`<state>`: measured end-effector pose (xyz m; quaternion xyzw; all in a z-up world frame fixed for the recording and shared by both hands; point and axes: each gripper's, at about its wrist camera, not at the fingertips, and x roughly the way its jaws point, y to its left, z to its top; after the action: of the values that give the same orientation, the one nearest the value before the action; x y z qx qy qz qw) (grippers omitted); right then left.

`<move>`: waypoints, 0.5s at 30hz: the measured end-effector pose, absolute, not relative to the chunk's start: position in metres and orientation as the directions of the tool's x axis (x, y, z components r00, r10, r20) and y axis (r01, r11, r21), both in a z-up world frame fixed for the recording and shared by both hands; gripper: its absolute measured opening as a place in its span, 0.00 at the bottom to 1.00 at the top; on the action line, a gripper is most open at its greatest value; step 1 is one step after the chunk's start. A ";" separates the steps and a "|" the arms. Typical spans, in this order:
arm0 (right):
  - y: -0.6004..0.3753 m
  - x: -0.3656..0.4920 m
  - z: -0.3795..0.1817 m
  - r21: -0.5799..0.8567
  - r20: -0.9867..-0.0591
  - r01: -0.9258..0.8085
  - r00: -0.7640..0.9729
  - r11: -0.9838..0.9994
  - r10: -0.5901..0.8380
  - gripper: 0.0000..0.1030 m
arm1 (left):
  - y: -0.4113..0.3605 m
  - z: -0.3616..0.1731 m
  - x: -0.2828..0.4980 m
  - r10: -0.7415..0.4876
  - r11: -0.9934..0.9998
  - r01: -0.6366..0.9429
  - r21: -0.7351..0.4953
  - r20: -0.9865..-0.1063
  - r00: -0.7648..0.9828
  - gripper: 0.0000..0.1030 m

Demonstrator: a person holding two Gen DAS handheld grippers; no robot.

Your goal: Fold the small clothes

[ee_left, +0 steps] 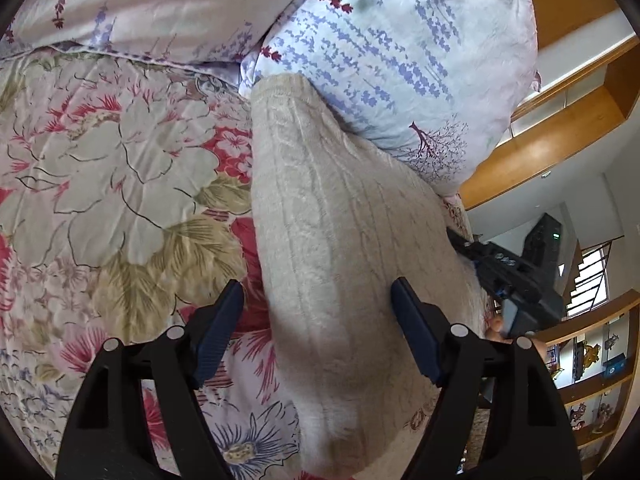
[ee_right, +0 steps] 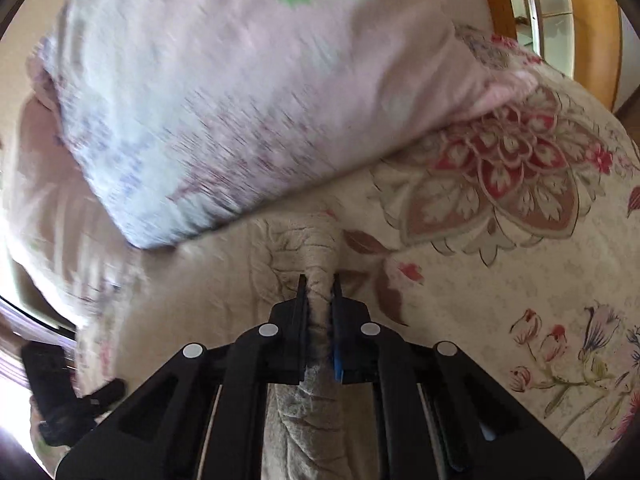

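1. Right wrist view: right tool (ee_right: pixel 319 280) was pinched on a bunched ridge of the beige knit garment (ee_right: pixel 304 420), fabric squeezed between the pads. Frame was blurred, so how deep the bite went I couldn't tell.
2. Left wrist view: left tool (ee_left: pixel 318 300) stood spread wide, straddling the garment (ee_left: pixel 340 240) with neither pad pressing on it. The knit lay stretched lengthwise on the floral bedspread (ee_left: pixel 120 168), its far end tucked against the blue-print pillow (ee_left: pixel 400 60).
3. Risk: only 1 tool had hold. Pulling from there would likely drag the whole piece across the bed instead of folding it, since nothing anchored the other end.
4. Risk: the pinch was on a narrow gathered ridge. Thick loose knit could creep out of the pads, or the fold could come out twisted.
5. Risk: the far end touched the pillow, so it could snag or ruck there.
6. Risk: the right tool (ee_left: pixel 508 272) was close beside the garment's edge in the left view; the tools could collide if the left closed in carelessly.
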<state>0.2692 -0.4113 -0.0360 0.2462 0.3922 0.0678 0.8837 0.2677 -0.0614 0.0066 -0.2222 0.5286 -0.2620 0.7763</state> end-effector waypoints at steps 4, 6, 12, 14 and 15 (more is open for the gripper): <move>-0.408 0.271 -0.042 0.474 -0.674 0.073 0.672 0.878 0.307 0.10 | -0.068 0.007 0.268 -0.638 0.768 0.184 -0.613 -0.705 0.309 0.74; -0.412 0.267 -0.037 0.509 -0.654 0.060 0.675 0.859 0.341 0.15 | -0.070 0.010 0.269 -0.646 0.761 0.180 -0.624 -0.699 0.306 0.74; -0.446 0.234 -0.034 0.709 -0.520 0.011 0.682 0.705 0.513 0.69 | -0.059 0.013 0.270 -0.677 0.730 0.168 -0.663 -0.667 0.311 0.74; -0.451 0.230 -0.040 0.738 -0.512 0.014 0.662 0.674 0.547 0.69 | -0.059 0.012 0.272 -0.683 0.724 0.157 -0.672 -0.663 0.307 0.74; -0.452 0.230 -0.045 0.747 -0.514 0.016 0.648 0.665 0.561 0.69 | -0.059 0.010 0.272 -0.686 0.720 0.152 -0.677 -0.661 0.303 0.74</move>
<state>0.2299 -0.4518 -0.0451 0.3746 0.3856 0.1648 0.8270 0.2724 -0.0593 0.0103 -0.2554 0.5232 -0.2736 0.7656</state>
